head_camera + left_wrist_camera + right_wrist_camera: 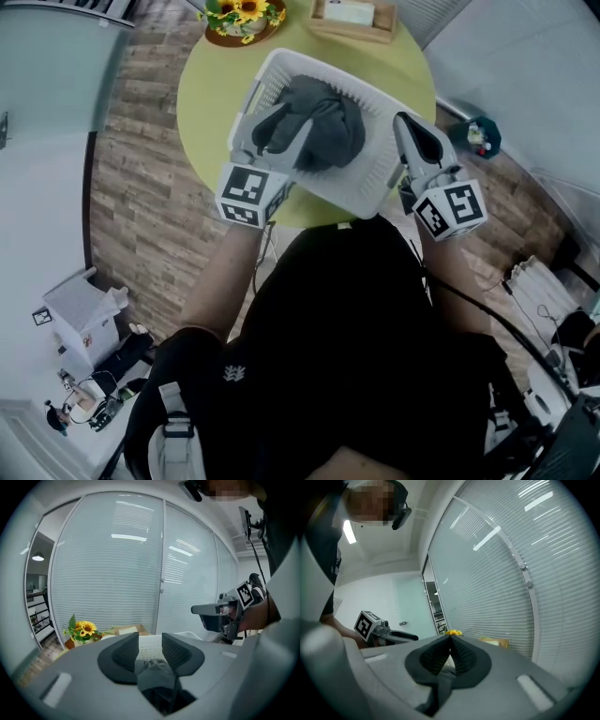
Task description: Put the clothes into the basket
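A white slatted basket (pixel 370 192) stands on the round yellow-green table (pixel 202 84). A dark grey garment (pixel 328 127) lies bunched inside it. My left gripper (pixel 272 131) hangs over the basket's left part, shut on a fold of that garment (pixel 152 670); the cloth is pinched low between the pads. The basket's white mesh (pixel 150 644) shows beyond the jaws. My right gripper (pixel 417 131) sits above the basket's right rim, shut with its tips touching and nothing between them (pixel 450 641). Each gripper shows in the other's view: the right gripper (pixel 211 611) and the left gripper (pixel 401 635).
A pot of sunflowers (pixel 242 17) and a wooden tray (pixel 354 19) stand at the table's far edge. Frosted glass walls with blinds surround the table. On the wood floor to the right is a small teal object (pixel 480 136).
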Demonstrator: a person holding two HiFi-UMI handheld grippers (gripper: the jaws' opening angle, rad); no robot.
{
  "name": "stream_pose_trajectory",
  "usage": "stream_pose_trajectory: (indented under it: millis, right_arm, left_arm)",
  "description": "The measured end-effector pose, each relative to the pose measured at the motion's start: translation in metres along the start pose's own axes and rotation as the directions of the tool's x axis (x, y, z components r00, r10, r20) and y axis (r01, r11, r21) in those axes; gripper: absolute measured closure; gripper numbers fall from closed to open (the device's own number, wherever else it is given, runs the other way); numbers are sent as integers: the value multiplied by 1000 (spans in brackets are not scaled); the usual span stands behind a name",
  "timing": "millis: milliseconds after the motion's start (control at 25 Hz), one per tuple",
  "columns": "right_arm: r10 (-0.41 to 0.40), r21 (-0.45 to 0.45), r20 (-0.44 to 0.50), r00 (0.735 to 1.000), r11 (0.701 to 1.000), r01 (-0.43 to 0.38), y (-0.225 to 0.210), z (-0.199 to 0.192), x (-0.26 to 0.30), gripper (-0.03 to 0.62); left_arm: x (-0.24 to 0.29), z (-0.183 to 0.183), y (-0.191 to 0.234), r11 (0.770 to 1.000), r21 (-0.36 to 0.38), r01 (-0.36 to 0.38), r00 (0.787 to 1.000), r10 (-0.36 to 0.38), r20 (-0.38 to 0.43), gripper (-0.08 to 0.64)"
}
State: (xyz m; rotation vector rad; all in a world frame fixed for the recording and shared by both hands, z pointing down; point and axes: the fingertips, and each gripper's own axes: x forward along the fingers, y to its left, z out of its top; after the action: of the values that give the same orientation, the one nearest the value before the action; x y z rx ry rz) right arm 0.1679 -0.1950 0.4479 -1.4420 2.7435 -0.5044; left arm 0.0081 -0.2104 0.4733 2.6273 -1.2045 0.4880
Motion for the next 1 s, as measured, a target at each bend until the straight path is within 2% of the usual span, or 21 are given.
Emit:
stream_pose_trajectory:
  millis: [160, 440, 600, 760, 1000]
  right_arm:
    - [-8, -1, -2, 1000, 1000, 8, -2, 1, 0, 591]
    - [2, -20, 9, 1000, 1000, -2, 9, 9, 0, 591]
    - [15, -39, 16, 1000, 999, -14, 12, 15, 5, 591]
    - [16, -55, 23, 1000, 998, -15, 14, 21, 5, 591]
    - [3, -57, 28, 1000, 998, -1, -1, 18, -6, 591]
  left_arm:
    - [4, 3, 1, 1000, -21, 4, 1000, -4, 18, 402]
    - [-15, 18, 11, 998, -52, -28, 997, 32, 67, 411]
    - [-23, 26, 16, 998, 0, -58, 994, 57, 89, 416]
    - [-38, 39, 24, 995, 15, -95, 986, 92, 138, 433]
    - [-61, 49, 44, 983, -24, -181, 965, 182, 188, 468]
